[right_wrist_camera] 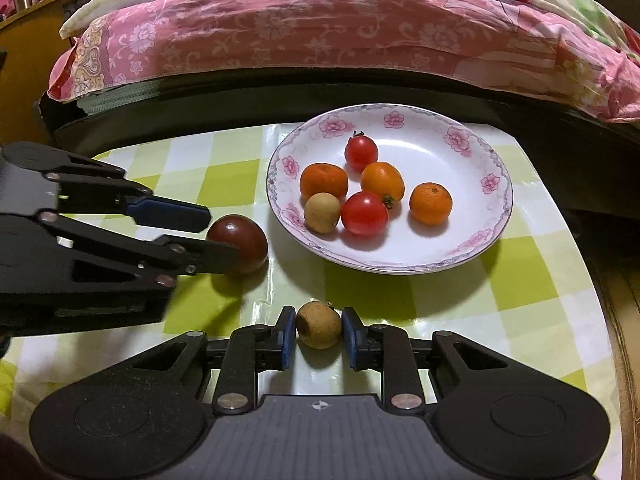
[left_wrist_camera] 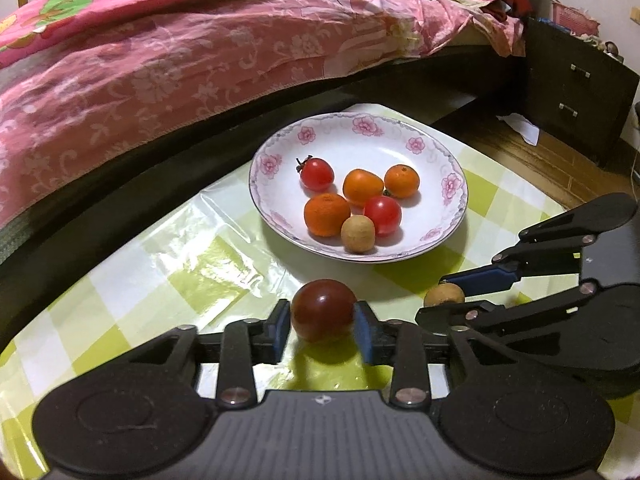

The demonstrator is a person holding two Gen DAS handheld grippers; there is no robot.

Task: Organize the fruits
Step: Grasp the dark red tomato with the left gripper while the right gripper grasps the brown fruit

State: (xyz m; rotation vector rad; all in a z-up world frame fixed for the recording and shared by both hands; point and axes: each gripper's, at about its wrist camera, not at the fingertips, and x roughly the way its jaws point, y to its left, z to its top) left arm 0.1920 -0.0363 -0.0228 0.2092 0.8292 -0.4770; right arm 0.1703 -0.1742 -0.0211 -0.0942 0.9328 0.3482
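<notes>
A white plate with pink flowers (left_wrist_camera: 424, 136) (right_wrist_camera: 432, 128) sits on the green-checked tablecloth and holds several small fruits: red tomatoes, orange ones and a tan longan. My left gripper (left_wrist_camera: 322, 326) is shut on a dark red tomato (left_wrist_camera: 323, 309) just in front of the plate; it also shows in the right wrist view (right_wrist_camera: 240, 240). My right gripper (right_wrist_camera: 319, 336) is shut on a tan longan (right_wrist_camera: 319, 325), seen too in the left wrist view (left_wrist_camera: 442, 295). Both fruits are low over the cloth.
A bed with a pink floral cover (left_wrist_camera: 180, 72) (right_wrist_camera: 320, 32) runs behind the table. A dark drawer cabinet (left_wrist_camera: 576, 88) stands at the far right on a wooden floor. The table edge (right_wrist_camera: 592, 280) curves off to the right.
</notes>
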